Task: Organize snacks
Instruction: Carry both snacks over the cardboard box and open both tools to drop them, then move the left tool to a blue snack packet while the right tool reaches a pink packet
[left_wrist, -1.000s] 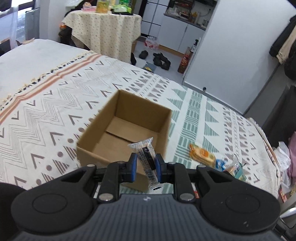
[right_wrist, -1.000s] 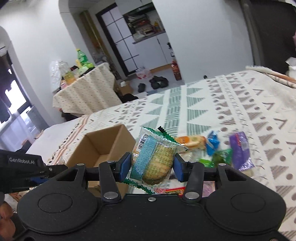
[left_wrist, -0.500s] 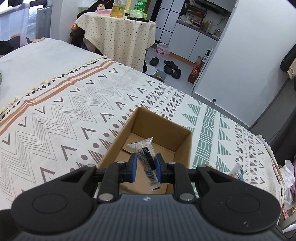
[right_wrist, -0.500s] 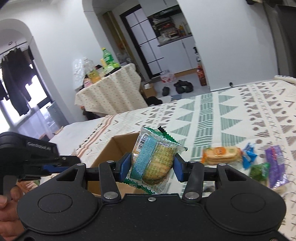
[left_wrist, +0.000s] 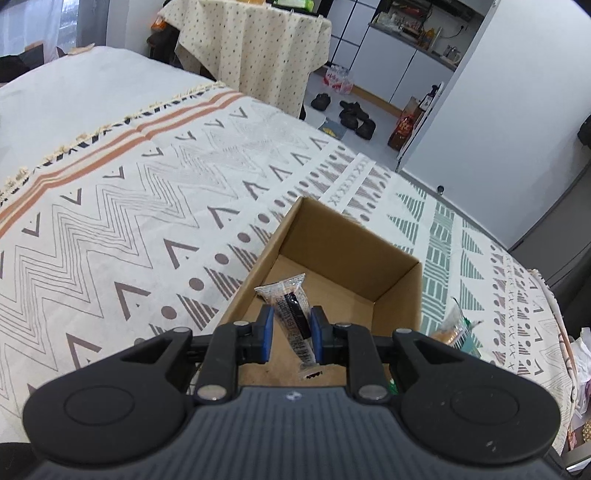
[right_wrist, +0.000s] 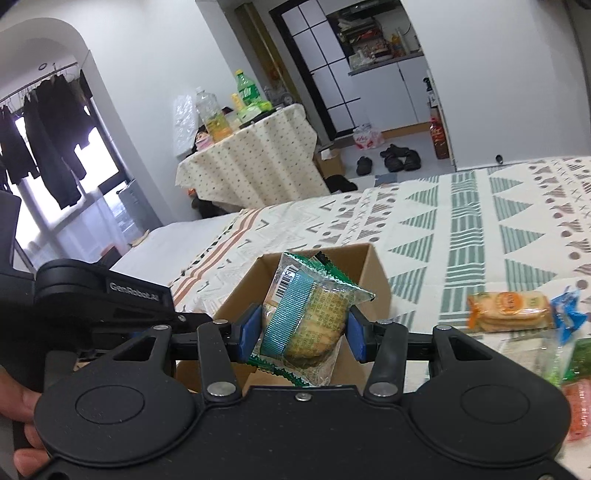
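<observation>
Left wrist view: your left gripper (left_wrist: 291, 328), fingers clenched on a clear sachet (left_wrist: 293, 317) with a dark filling, now hangs over the open cardboard box (left_wrist: 397, 295) on the patterned bed cover (left_wrist: 129, 221); a second ago the box lay further ahead, so you have brought the sachet above its near edge. Judged from this, release is the step in hand. One box shows, nothing visible on its floor, and one sachet.

Right wrist view: your right gripper (right_wrist: 301, 334) grasps one green-edged cracker packet (right_wrist: 314, 317), fingers closed on its sides. The box has come closer here too and sits directly behind the packet, so a second drop looks close. Off to the right on the bed lie an orange cracker pack (right_wrist: 511, 306), a blue wrapper (right_wrist: 569, 312) and a few more blurred packets, uncountable, still to be sorted.
</observation>
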